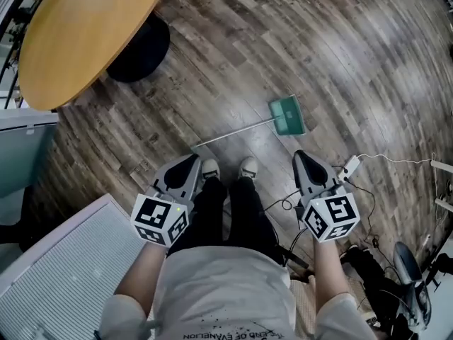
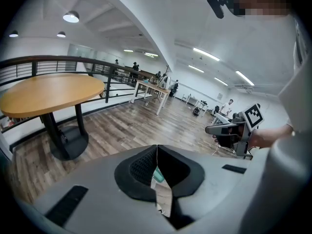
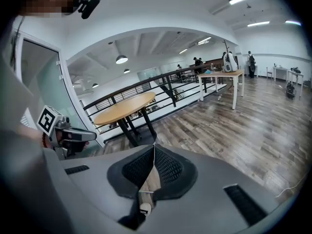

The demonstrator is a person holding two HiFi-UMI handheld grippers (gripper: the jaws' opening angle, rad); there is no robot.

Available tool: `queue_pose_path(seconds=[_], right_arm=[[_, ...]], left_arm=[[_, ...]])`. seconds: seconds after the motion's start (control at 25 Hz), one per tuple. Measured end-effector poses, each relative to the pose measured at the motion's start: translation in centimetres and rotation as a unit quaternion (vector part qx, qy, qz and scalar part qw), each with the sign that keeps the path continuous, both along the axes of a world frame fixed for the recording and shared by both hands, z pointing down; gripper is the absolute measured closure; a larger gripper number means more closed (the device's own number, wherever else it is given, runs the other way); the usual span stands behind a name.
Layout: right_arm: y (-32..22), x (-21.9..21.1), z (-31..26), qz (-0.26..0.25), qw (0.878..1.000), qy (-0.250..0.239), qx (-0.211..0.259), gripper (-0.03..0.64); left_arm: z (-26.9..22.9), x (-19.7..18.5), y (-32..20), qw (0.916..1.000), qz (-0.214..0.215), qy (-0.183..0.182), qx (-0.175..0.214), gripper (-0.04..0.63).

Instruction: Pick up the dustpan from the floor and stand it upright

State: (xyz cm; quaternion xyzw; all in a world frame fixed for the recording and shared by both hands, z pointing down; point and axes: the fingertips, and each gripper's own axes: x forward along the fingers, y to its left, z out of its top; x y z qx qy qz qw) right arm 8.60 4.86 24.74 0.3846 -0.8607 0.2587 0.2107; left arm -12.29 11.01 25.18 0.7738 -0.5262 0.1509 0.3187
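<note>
Closest, lower centre: torso in white shirt, w/ left gripper & right gripper either side, both w/ jaws pressed together, nothing between. Dustpan at centre-right, flat on wood floor, thin handle running toward lower left, just ahead of shoes, untouched by either gripper. Task prob. not begun: pickup & standing upright both left. Count: 1 dustpan, 2 grippers, 2 shoes, 1 round table upper left.

Glossy wood floor, plastic dustpan w/ metal handle.
</note>
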Motion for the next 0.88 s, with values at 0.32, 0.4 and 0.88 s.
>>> queue_pose_path(seconds=[0.32, 0.4, 0.88], right_arm=[[1.0, -3.1, 9.7, -0.042, 0.999, -0.006, -0.022, 0.591], [1.5, -3.4, 12.5, -0.052, 0.998, -0.007, -0.030, 0.591], [-0.5, -6.9, 28.1, -0.088, 0.995, -0.011, -0.042, 0.591]], left_arm=[[12.3, -2.2, 0.2, 0.9990, 0.022, -0.027, -0.027, 0.571], [17.0, -2.8, 0.7, 0.9977, 0.034, -0.046, -0.037, 0.571], [41.5, -5.3, 1.5, 0.9870, 0.091, -0.084, -0.102, 0.571]])
